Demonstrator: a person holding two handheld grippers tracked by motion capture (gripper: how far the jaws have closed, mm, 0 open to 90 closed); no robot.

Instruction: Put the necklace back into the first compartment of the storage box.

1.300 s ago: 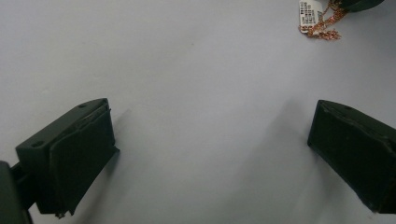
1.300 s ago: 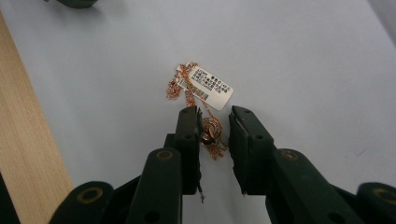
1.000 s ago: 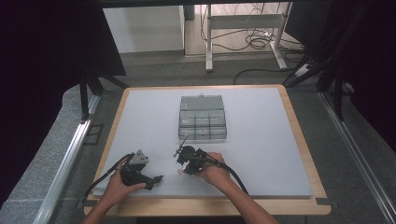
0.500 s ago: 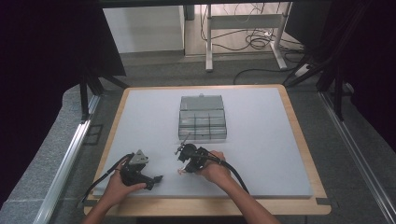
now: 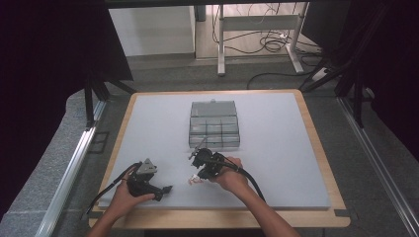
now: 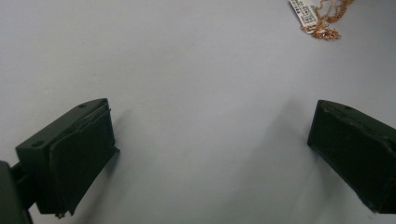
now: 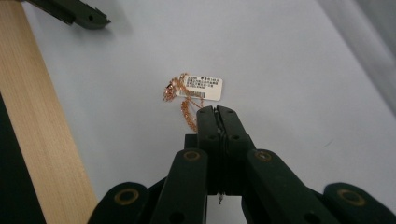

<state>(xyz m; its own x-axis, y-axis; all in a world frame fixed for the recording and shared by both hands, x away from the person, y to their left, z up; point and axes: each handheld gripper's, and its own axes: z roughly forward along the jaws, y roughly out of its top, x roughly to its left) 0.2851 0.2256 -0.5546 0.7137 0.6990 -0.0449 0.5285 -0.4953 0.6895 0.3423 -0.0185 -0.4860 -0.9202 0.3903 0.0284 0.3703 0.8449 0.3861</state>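
A thin rose-gold chain (image 7: 183, 100) with a white barcode tag (image 7: 203, 88) lies bunched on the grey table mat (image 5: 276, 148). My right gripper (image 7: 215, 110) is shut, its tips just behind the tag. One strand of the chain runs under its left jaw, and I cannot tell whether it is pinched. In the high view this gripper (image 5: 196, 175) sits near the table's middle front, with the chain (image 5: 193, 180) at its tip. My left gripper (image 6: 210, 154) rests open on the bare mat at the front left (image 5: 165, 189). The chain (image 6: 327, 21) lies well beyond its jaws.
A clear plastic compartment box (image 5: 214, 124) stands on the mat behind the right gripper. The wooden table rim (image 7: 32, 121) runs along the front edge close to both hands. Cables trail from both grippers toward the person.
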